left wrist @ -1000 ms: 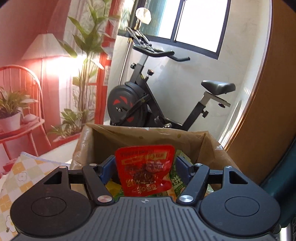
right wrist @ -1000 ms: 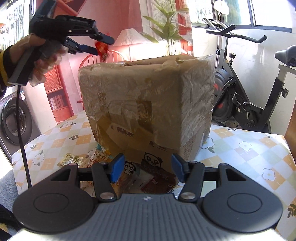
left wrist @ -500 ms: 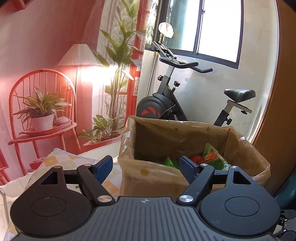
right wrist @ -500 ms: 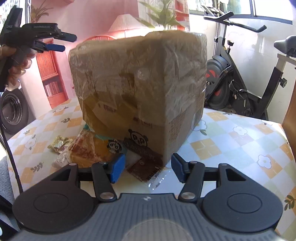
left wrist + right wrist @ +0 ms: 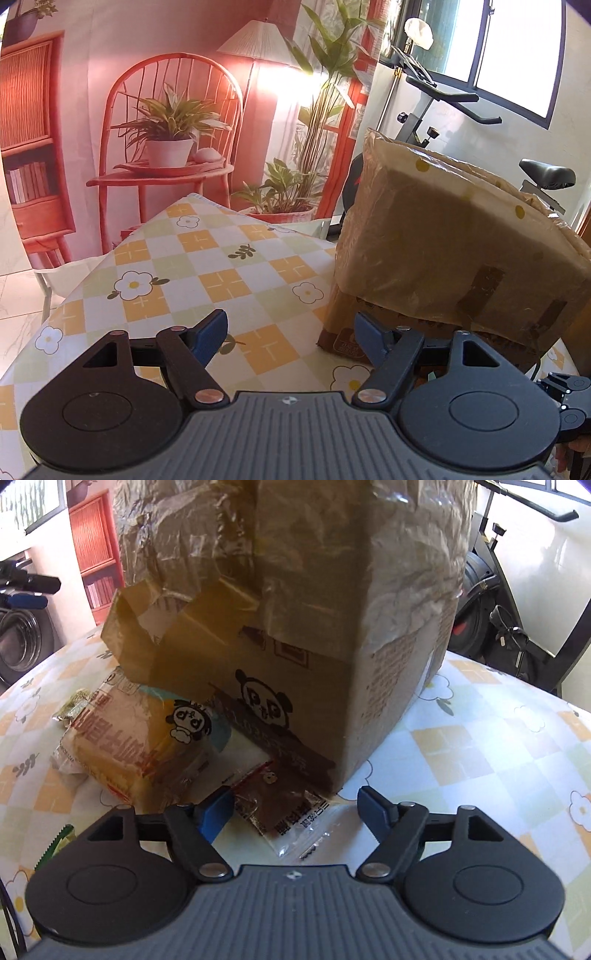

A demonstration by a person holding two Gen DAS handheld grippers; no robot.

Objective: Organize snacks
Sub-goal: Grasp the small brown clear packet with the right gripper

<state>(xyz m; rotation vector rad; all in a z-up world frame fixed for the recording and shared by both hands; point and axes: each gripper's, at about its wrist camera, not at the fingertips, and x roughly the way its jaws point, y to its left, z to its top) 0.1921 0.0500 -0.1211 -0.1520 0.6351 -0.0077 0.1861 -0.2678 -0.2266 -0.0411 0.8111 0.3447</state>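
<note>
One cardboard box on the desk, plastic-wrapped and panda-printed, and that's the only box. Snack packets outside it, counting along its foot: one big yellow bread pack with red lettering, one small clear sachet with brown filling at the near corner, one little gold-wrapped piece off to the left. One green serrated packet edge pokes in at the low left, too little showing to name it. So three whole packets, plus that sliver. Two hand-held grippers: the right and the left, each with two blue-tipped fingers.
</note>
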